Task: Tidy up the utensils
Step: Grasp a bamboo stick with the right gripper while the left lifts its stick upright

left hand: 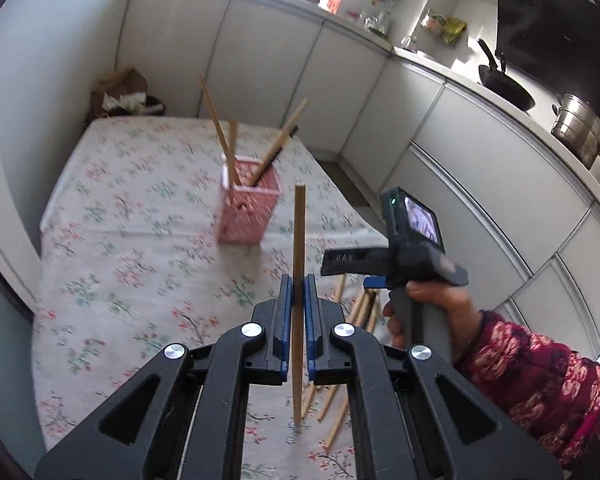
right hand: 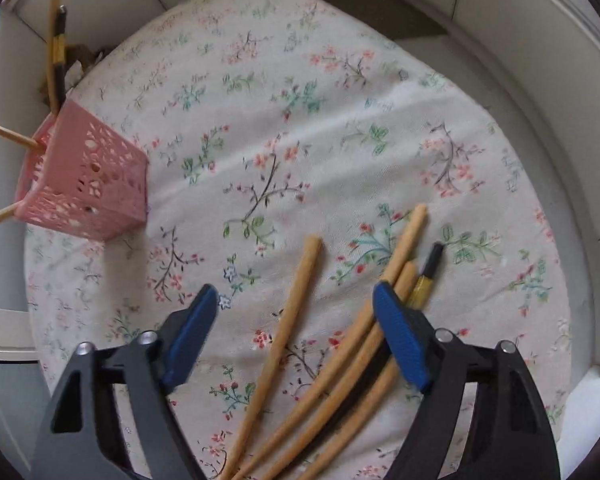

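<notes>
My pink lattice basket [left hand: 248, 210] stands on the floral cloth, four chopsticks leaning inside; five more chopsticks [right hand: 320, 360] lie loose nearby.

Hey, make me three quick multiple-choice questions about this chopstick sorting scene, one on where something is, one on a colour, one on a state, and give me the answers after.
1. Where are the loose chopsticks lying?
A. On the floral cloth
B. Inside a drawer
C. On the stove

2. What colour is the basket that holds the sorted chopsticks?
A. Green
B. Pink
C. Black

3. What are the left tongs doing?
A. Standing open and empty
B. Clamped on the basket's rim
C. Closed on one wooden chopstick

Answers:
1 A: the right wrist view shows them spread on the floral cloth, under the open right tongs.
2 B: its perforated walls are pink in both views.
3 C: the blue pads pinch a single chopstick that stands upright between them.
</notes>
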`<act>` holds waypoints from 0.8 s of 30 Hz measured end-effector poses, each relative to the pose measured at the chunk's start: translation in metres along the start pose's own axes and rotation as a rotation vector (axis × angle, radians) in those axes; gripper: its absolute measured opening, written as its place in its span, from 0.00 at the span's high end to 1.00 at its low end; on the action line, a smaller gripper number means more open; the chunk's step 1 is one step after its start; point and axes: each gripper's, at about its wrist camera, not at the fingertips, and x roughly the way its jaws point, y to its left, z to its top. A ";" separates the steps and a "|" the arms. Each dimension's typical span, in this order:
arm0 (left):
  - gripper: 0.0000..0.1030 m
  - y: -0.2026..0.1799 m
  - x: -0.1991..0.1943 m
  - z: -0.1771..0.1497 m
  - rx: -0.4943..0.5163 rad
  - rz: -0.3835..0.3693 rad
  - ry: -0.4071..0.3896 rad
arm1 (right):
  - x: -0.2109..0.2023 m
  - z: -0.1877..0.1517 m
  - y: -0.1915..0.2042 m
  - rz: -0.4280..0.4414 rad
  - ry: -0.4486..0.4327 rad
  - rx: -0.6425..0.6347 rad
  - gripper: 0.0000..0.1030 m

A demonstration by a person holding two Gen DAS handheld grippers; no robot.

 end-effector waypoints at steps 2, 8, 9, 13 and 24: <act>0.95 0.001 -0.013 0.004 0.005 0.016 -0.023 | -0.001 -0.002 0.007 -0.038 -0.025 -0.024 0.72; 0.95 0.008 -0.022 0.010 -0.038 0.010 -0.053 | -0.021 -0.016 -0.001 0.068 -0.092 -0.019 0.91; 0.95 0.007 -0.023 0.011 -0.040 0.006 -0.055 | -0.028 -0.019 -0.005 0.097 -0.109 -0.016 0.91; 0.95 0.004 -0.028 0.014 -0.048 0.003 -0.064 | -0.080 -0.038 -0.019 0.224 -0.218 -0.024 0.92; 0.95 -0.018 -0.043 0.034 -0.031 -0.017 -0.091 | -0.208 -0.084 -0.025 0.285 -0.522 -0.131 0.92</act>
